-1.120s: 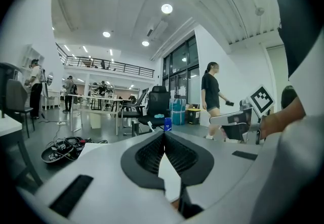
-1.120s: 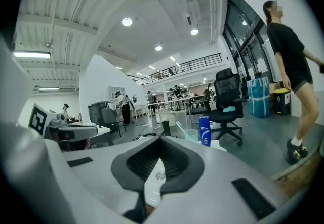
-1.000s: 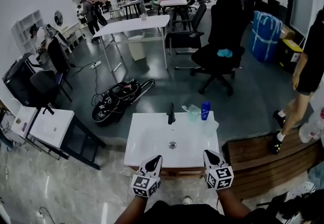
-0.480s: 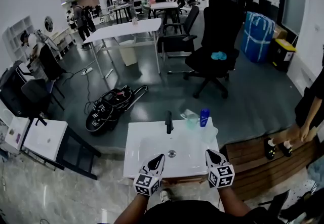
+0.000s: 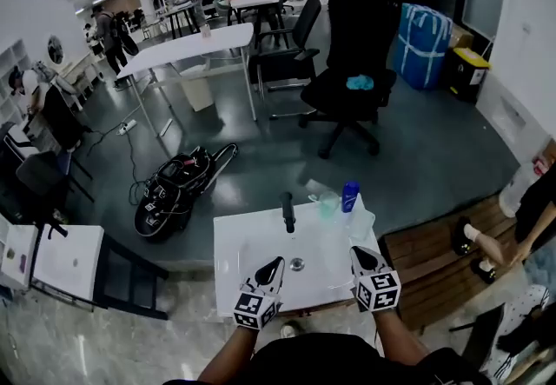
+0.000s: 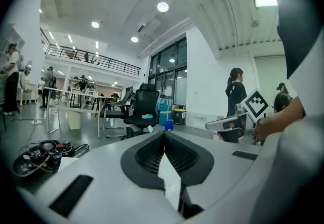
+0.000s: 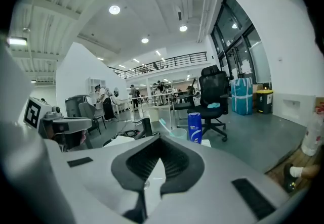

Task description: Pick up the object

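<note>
Blue bottle (image 5: 350,196) stands at the far corner of the sink (image 5: 248,244), beyond right claw (image 5: 357,253) and left claw (image 5: 274,266), both pressed together

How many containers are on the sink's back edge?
2: a blue bottle at the sink's back right corner and a clear cup just left of it. A pale shape beside them is unclear.

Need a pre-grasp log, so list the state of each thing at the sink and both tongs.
Left tongs: shut, empty, above the white rectangular sink at its near edge.
Right tongs: shut, empty, above that edge.
Blue cylindrical plastic bottle: upright, at sink's back right.
Translucent pale-green cup: upright, pale handle leaning out.
</note>
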{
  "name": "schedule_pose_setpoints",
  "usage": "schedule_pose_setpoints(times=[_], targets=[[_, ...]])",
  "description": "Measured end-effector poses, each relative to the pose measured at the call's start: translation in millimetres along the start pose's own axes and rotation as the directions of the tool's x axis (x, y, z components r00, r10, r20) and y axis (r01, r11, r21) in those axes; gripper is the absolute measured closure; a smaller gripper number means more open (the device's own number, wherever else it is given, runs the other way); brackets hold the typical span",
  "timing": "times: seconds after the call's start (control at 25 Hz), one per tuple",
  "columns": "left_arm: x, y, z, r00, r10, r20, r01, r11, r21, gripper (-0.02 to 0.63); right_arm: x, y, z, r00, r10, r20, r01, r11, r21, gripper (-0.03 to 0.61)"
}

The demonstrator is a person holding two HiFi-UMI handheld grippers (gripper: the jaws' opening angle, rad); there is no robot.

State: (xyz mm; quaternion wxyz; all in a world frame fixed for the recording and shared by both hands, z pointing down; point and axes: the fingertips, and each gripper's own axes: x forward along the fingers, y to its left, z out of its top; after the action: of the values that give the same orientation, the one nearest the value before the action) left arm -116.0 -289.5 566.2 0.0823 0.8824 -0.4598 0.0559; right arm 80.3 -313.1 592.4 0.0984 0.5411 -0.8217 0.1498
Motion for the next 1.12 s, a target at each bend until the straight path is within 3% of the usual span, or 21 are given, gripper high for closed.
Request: schedule_pose_setpoints(times=[0.2,0.36,0.56,1.12], targets=[[12,-3,-8,0.995,-0.073,-0.066,0.073,0.997,0.004,0.595,6,-8,-12,0.998,-0.039,-0.048,0.040,0.999,0.006,0.560],[20,-5,-4,0.995,-0.091,-0.045,0.092,0.996,0.023,0.595,12,-11,-31,0.992,-0.042,-0.122,0.036,0.998,-0.050,0.560],[37,-4,-4,0.996,-0.074,-0.046,0.074,0.997,0.013,0.595,24,-27,-46,0.983,-0.045,-0.176,0.018,0.989,-0.150,0.560],[75,-17,-20,0.996,-0.026,-0.089,0.024,0.999,-0.028,0.595,59,-70,-85,0.948,-0.025,-0.317,-0.061,0.964,-0.259,0.557]])
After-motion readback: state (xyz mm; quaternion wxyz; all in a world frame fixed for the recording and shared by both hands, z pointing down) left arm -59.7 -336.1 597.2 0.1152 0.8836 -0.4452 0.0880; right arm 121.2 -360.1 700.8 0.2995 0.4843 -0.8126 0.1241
